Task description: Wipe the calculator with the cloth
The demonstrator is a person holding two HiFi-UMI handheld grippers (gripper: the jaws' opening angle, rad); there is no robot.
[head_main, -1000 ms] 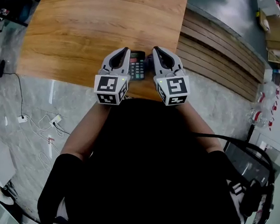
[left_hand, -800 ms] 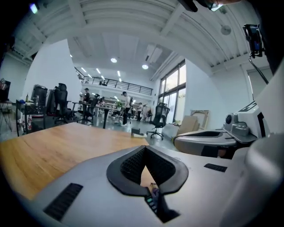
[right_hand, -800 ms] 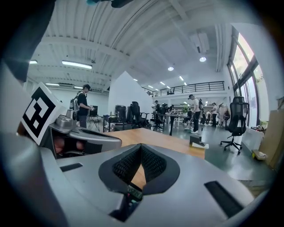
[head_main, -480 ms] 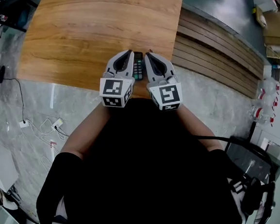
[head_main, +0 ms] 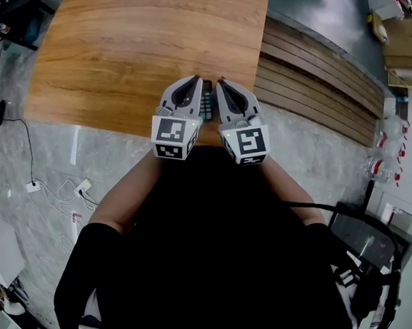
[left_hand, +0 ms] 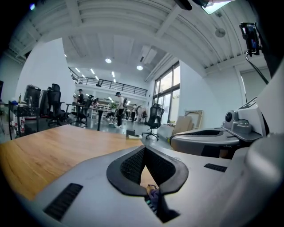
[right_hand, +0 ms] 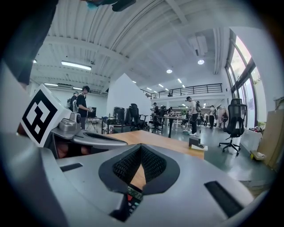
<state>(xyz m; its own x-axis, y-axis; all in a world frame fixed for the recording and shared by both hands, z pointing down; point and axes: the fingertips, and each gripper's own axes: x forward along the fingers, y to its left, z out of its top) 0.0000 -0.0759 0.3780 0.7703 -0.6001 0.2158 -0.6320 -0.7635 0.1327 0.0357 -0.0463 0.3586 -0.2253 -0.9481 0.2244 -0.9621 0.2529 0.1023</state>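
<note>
Left claw [head_main: 196, 78] and right claw [head_main: 220, 81] sit side by side at the near edge of the light brown wooden worktop [head_main: 132, 52], pointing away. Both are clenched with nothing between the pads.

The dark pocket calculator with coloured keys [head_main: 207, 106] lies flat between and under them, its display end visible through the right claw's gap. A scrap of purple cloth [left_hand: 154, 194] shows through the left claw's gap, just beside the teal keys; whether it touches them can't be told. The far worktop is bare wood.

Step unclear: this fits claws arriving to take the cloth, or cloth set down after wiping. Either way, a grasp needs a claw to open first.
</note>
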